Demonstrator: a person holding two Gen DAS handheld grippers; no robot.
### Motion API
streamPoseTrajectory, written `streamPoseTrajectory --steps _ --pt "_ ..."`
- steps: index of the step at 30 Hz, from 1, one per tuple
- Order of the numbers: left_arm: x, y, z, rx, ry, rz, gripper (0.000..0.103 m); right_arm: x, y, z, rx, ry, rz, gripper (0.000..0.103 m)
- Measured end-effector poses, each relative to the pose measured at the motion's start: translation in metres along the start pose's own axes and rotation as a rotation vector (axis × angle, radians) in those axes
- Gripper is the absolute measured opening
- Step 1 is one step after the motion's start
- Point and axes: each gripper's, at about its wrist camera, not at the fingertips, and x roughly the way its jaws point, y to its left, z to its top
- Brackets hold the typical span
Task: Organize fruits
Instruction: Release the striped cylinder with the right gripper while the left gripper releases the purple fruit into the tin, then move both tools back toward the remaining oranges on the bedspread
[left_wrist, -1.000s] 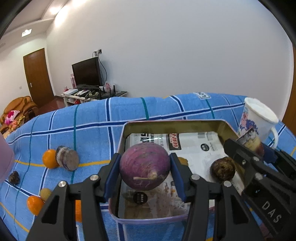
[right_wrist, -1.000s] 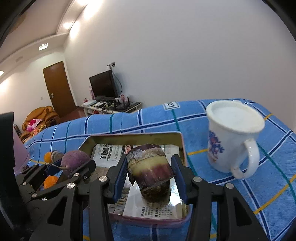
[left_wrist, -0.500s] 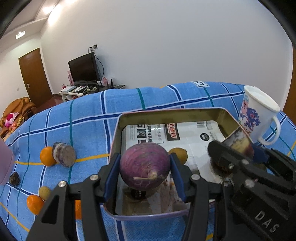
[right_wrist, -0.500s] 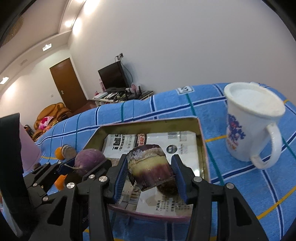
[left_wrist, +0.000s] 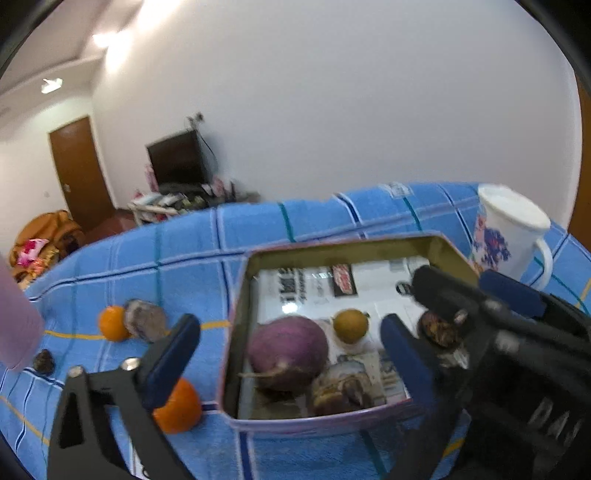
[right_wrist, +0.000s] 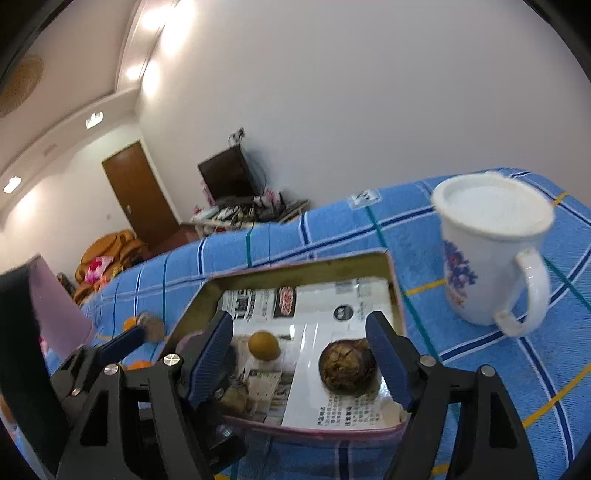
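- Blue checked cloth (left_wrist: 192, 258) across the surface; behind it a white wall, at far left a brown door (left_wrist: 79, 173), then a dark television (left_wrist: 177, 158) on a cluttered low stand.
- On the cloth at left, outside the tin: two oranges (left_wrist: 177, 406), a cut purple stalk piece (left_wrist: 146, 325), a small dark fruit (left_wrist: 44, 362).
- In the middle, a paper-lined metal tin (left_wrist: 236, 332) holding a purple turnip (left_wrist: 288, 350), a cut stalk piece (left_wrist: 341, 387), a small yellow fruit (left_wrist: 351, 325) and a brown knobbly root (right_wrist: 347, 363).
- At right, a white lidded mug (right_wrist: 487, 251) standing just beside the tin.
- Left gripper (left_wrist: 291, 354): jaws opening, spread wide, pinching nothing; turnip lying between them on the tin floor, clear of both pads.
- Right gripper (right_wrist: 299, 354): jaws opening, empty, poised over the tin with the yellow fruit and root below.
- Against a second ago: turnip and stalk piece, then clamped in the pads, now released into the tin.
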Motion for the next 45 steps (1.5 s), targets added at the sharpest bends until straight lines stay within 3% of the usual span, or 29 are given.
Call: streamPoseTrajectory --steps 4,19,35,45 --pt "-0.011 0.006 -0.001 -0.028 -0.065 0.023 0.103 -0.013 -0.006 0.001 0.022 -0.076 -0.032 0.076" --pt "-0.029 0.030 -0.012 -0.076 -0.112 0.055 0.103 -0.037 0.004 -0.007 -0.054 -0.210 -0.118 0.076" --pt "-0.047 0.061 -0.029 -0.111 -0.092 0.069 0.103 -0.052 0.025 -0.020 -0.102 -0.232 -0.158 0.076" --pt "-0.049 0.088 -0.042 -0.102 -0.019 0.086 0.103 -0.047 0.033 -0.033 -0.035 -0.138 -0.118 0.076"
